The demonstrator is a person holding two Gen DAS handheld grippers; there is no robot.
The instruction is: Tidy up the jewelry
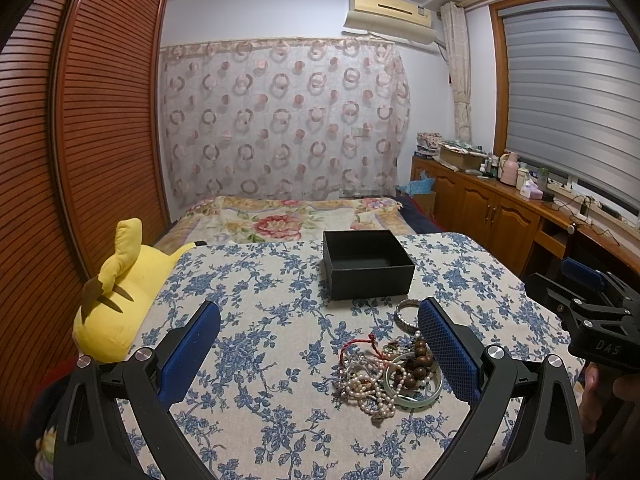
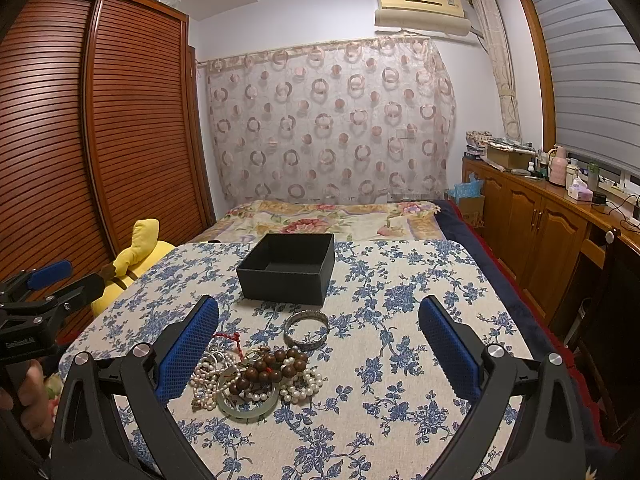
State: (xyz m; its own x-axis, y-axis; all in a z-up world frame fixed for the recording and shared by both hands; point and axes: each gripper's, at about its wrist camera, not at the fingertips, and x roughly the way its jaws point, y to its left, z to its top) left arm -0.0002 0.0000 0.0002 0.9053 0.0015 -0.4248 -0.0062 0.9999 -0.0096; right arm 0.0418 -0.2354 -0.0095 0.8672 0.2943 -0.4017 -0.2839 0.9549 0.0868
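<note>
Near the black box [image 2: 286,274], the tangled jewelry pile [image 2: 256,376] could drag extra strands if either wide-open, empty gripper, left gripper [image 1: 320,356] or right gripper [image 2: 320,352], pinches one piece.

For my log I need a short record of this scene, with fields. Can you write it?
surface: bed cloth with blue flowers
box: black box, open, looks empty
jewelry pile: pearl strands, wooden beads, green bangle, red cord, all tangled
silver bangle: apart, between pile and box
left tongs: open, holding nothing
right tongs: open, holding nothing

floral cloth [image 2: 400,280] | blk box [image 2: 288,280], bangle [image 2: 306,330], jewelry pile [image 2: 252,376]
</note>
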